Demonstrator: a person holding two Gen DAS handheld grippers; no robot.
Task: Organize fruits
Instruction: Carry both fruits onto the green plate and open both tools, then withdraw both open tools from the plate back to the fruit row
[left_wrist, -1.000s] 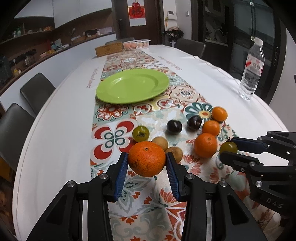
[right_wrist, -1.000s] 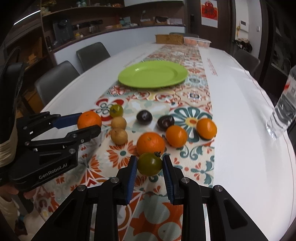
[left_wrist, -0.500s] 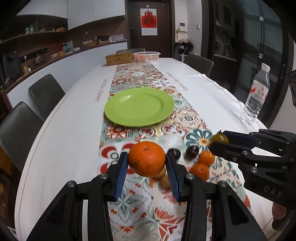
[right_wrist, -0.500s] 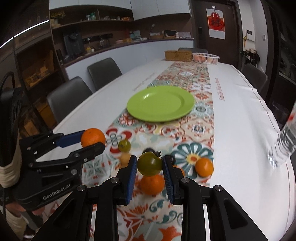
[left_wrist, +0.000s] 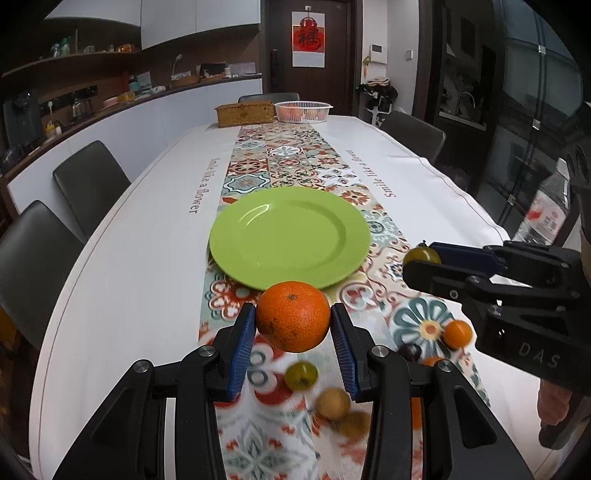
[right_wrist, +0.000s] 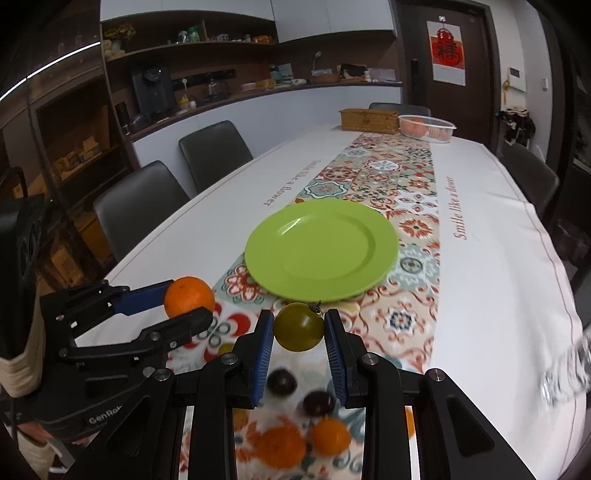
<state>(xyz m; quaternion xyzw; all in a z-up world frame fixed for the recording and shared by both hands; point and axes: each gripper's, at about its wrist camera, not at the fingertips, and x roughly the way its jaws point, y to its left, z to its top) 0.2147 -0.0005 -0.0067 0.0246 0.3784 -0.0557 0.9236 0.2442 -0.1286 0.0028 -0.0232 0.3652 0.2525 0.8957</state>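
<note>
My left gripper (left_wrist: 293, 338) is shut on a big orange (left_wrist: 293, 316), held in the air just short of the near rim of the green plate (left_wrist: 290, 236). To its right my right gripper (right_wrist: 299, 347) is shut on a green tomato (right_wrist: 298, 326), also lifted and close to the plate (right_wrist: 321, 251). Each gripper shows in the other's view: the right gripper (left_wrist: 421, 258) with the tomato (left_wrist: 421, 254), the left gripper (right_wrist: 184, 306) with the orange (right_wrist: 189, 295). Below them lie blurred loose fruits on the patterned runner: small oranges (right_wrist: 330, 435), dark plums (right_wrist: 281, 382), a green tomato (left_wrist: 301, 376), brown fruits (left_wrist: 334, 403).
A clear water bottle (left_wrist: 546, 210) stands at the table's right edge. A wicker box (left_wrist: 244, 113) and a white basket (left_wrist: 303, 110) sit at the far end. Dark chairs (left_wrist: 90, 177) line the left side; the white cloth (left_wrist: 140, 266) flanks the runner.
Both grippers have risen and moved forward toward the plate, each carrying its fruit. The loose fruits have slid down toward the bottom of both views.
</note>
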